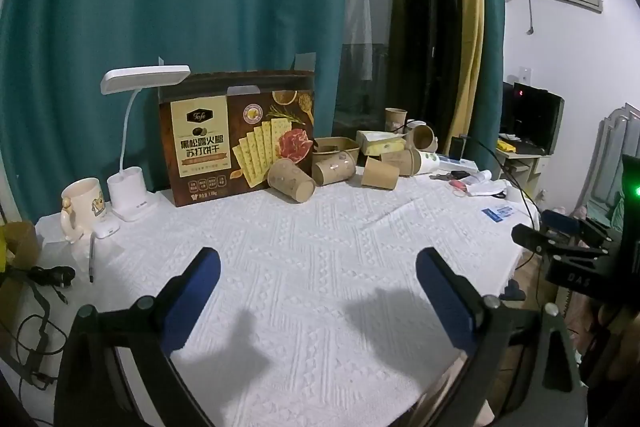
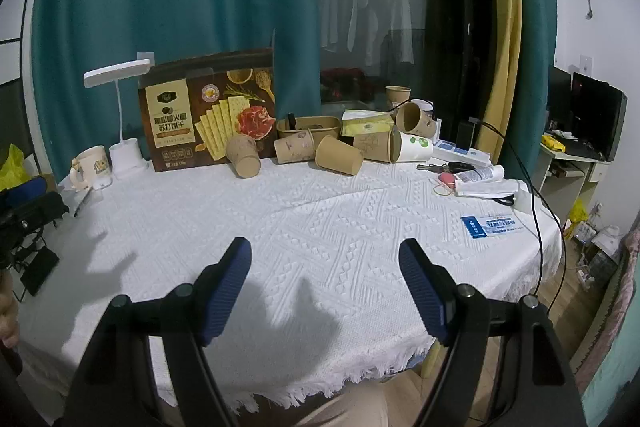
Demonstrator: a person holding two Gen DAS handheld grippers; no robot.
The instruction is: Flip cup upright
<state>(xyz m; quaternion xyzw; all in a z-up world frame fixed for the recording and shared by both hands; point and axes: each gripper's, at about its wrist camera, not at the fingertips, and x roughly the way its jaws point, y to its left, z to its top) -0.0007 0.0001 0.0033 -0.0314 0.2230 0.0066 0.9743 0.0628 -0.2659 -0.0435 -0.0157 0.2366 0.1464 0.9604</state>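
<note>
Right wrist view: right gripper (image 2: 325, 263) spread, empty, near table edge; tipped cup (image 2: 243, 157) lies far-left ahead by cracker box (image 2: 208, 107), mouth toward camera; left gripper (image 1: 318, 275) likewise spread.

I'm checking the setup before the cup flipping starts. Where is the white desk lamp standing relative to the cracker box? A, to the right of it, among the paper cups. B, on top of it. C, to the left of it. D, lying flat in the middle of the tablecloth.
C: the white desk lamp stands upright just left of the cracker box, beside the mug.
</note>
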